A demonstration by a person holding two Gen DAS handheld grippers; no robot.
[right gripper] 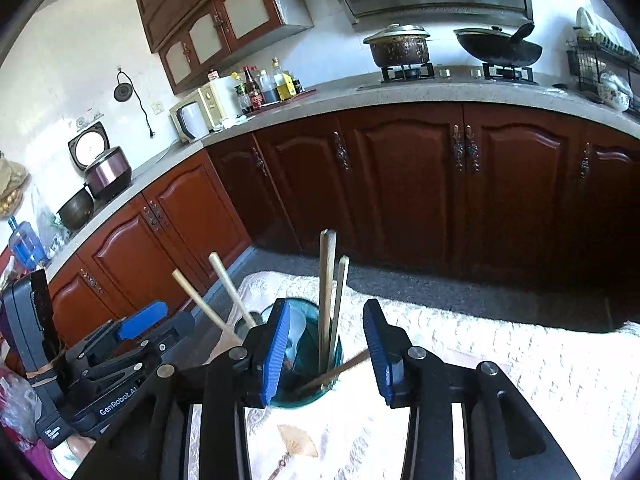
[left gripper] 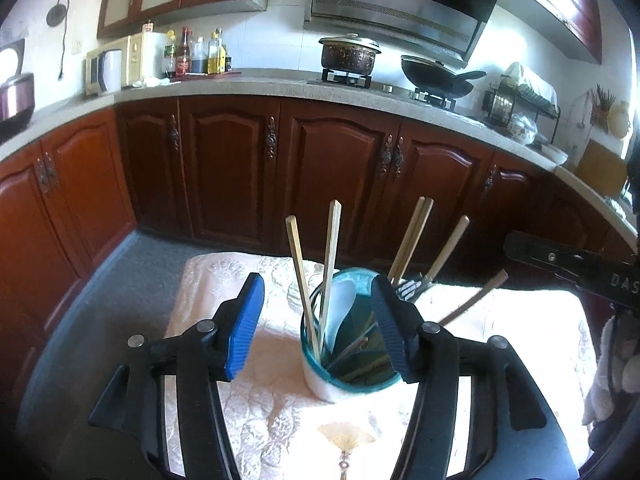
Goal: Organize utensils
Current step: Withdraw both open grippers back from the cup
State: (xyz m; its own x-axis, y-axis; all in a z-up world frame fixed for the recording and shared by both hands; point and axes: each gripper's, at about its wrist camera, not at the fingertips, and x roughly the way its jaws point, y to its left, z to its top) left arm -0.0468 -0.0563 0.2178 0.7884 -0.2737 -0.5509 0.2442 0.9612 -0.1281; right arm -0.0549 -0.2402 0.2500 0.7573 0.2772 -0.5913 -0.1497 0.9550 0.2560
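A run of dark red-brown base cabinets (left gripper: 328, 168) under a speckled grey countertop (left gripper: 248, 86) fills the far side of the kitchen, curving round to the left. On the counter stand, far left, a cream microwave (left gripper: 120, 62) with a white kettle (left gripper: 110, 70) in front of it, then a cluster of sauce and oil bottles (left gripper: 196, 54). Further right a lidded stockpot (left gripper: 350, 54) and a black wok (left gripper: 438, 76) sit on the gas hob beneath a steel range hood (left gripper: 400, 4), and a wire dish rack (left gripper: 520, 104) stands at the far right. A purple rice cooker (right gripper: 106, 170) with its lid raised shows on the left stretch of counter in the right wrist view.

Near the cameras a small table is covered by a pale embroidered cloth (left gripper: 280, 408), partly in bright sun.

On the cloth stands the teal utensil cup (left gripper: 348, 380), upright, holding pale wooden chopsticks (left gripper: 330, 256), a white spoon (left gripper: 340, 312) and darker pieces deep inside that I cannot make out. A dark-tipped stick (left gripper: 472, 300) leans out over its right rim, and a fork head (left gripper: 408, 286) shows just behind the cup.

The left gripper (left gripper: 316, 320) hangs with its blue pads (left gripper: 244, 328) fairly wide apart and nothing pressed between them; the cup sits just ahead, partly behind the right pad. The right gripper (right gripper: 328, 352) has its pads (right gripper: 276, 352) narrower but parted, with the cup and chopsticks seen through the gap, not clamped.
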